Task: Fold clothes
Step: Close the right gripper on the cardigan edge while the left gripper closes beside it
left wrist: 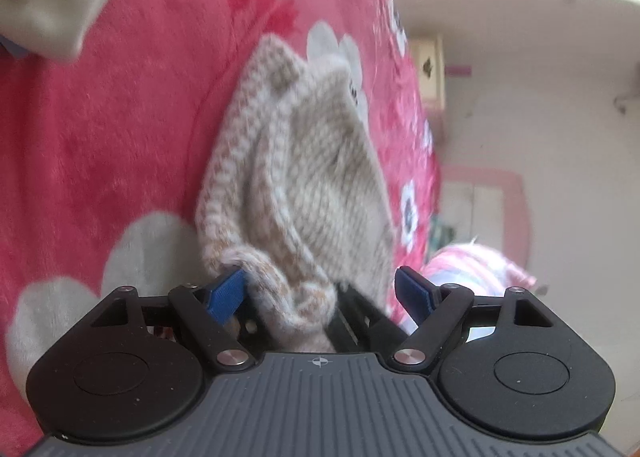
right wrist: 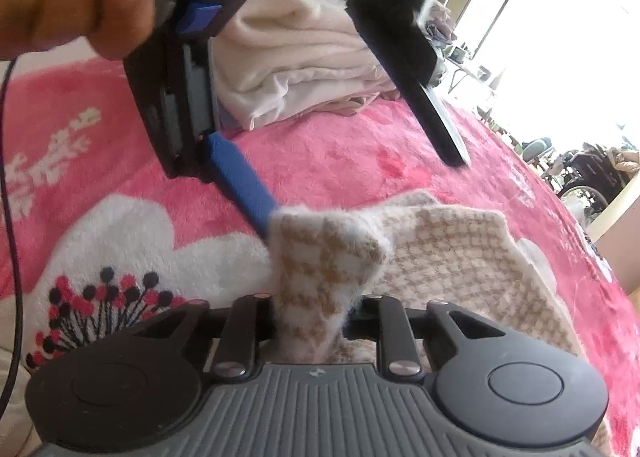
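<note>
Knit garment, soft and limp, is lying partly on the pink bed blanket. My right gripper is pinching a bunched corner; my left gripper's jaws are standing wide around another fold. Edges and corners are offering the surest hold.

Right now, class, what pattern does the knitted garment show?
Beige-and-white houndstooth check on the knitted garment, clearest in the right wrist view.

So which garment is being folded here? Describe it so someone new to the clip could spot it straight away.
Start from the pink floral blanket covering the bed. On it, in front of the stack of plain cream folded linens, lies the knitted garment, one corner pinched in the right gripper. Its beige-and-white houndstooth check sets it apart from the plain cream pile and the pink blanket.
</note>
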`<state>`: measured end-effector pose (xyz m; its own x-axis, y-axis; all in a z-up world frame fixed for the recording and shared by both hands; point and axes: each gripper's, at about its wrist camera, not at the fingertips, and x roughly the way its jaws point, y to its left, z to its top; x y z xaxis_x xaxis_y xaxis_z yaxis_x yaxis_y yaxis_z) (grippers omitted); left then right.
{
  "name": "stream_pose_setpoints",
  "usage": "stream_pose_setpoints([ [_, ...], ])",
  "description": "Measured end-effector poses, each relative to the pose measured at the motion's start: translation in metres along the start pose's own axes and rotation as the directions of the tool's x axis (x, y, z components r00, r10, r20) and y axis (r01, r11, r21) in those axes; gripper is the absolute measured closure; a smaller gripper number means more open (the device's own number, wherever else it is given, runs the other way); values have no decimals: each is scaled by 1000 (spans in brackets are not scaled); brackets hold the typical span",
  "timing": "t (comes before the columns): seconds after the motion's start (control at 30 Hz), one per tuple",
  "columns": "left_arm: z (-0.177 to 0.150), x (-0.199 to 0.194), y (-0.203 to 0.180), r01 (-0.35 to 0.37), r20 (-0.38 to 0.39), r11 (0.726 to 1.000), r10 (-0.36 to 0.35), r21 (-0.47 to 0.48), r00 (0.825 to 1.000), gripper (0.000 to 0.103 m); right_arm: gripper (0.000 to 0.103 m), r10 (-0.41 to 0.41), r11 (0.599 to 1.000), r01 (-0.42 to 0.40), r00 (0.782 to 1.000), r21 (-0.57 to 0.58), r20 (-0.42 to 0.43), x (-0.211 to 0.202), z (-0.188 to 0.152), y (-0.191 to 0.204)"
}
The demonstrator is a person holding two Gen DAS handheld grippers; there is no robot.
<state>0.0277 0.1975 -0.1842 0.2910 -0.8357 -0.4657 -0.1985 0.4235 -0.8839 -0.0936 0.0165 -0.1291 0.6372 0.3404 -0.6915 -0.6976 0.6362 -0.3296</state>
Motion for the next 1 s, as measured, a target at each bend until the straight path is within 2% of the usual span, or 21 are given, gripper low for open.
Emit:
stream_pose_setpoints([
  [0.1, 6, -3, -10, -60, 71, 997, 56, 57, 996, 22, 85, 13, 1000, -13, 1000, 10, 5, -3, 1, -5],
  [0.2, 12, -4, -22, -127, 140, 986, 110, 113, 984, 22, 86, 20, 999, -20, 1000, 28, 18, -9, 0, -9],
  [0.33, 19, 16, -36, -243, 161, 948, 213, 204, 964, 21, 87, 35, 998, -37, 999, 56, 40, -18, 0, -14],
  [0.4, 29, 27, -33, -283, 166, 937, 251, 207, 954, 21, 87, 42, 996, -46, 998, 71, 47, -20, 1, -18],
  [0.53, 45, 41, -23, -257, 137, 943, 232, 209, 963, 21, 88, 43, 996, -47, 997, 73, 59, -25, 2, -21],
  [0.67, 61, 61, -25, -304, 124, 924, 282, 232, 951, 22, 88, 46, 995, -52, 996, 85, 73, -31, 4, -25],
  [0.73, 67, 66, -26, -305, 122, 924, 284, 232, 951, 24, 88, 46, 994, -54, 996, 91, 80, -35, 5, -27],
  [0.83, 74, 71, -28, -294, 117, 929, 274, 225, 955, 35, 88, 45, 993, -55, 994, 100, 98, -41, 5, -32],
  [0.9, 80, 75, -29, -286, 114, 932, 267, 220, 957, 56, 89, 43, 993, -55, 993, 109, 111, -46, 5, -36],
  [0.93, 80, 76, -31, -286, 123, 932, 264, 221, 957, 60, 89, 42, 992, -55, 992, 117, 115, -48, 4, -38],
  [0.97, 77, 76, -36, -289, 141, 930, 262, 226, 955, 70, 89, 40, 991, -56, 992, 125, 120, -51, 4, -41],
  [1.0, 75, 77, -40, -292, 159, 928, 260, 231, 952, 74, 89, 40, 989, -57, 991, 134, 125, -53, 4, -44],
])
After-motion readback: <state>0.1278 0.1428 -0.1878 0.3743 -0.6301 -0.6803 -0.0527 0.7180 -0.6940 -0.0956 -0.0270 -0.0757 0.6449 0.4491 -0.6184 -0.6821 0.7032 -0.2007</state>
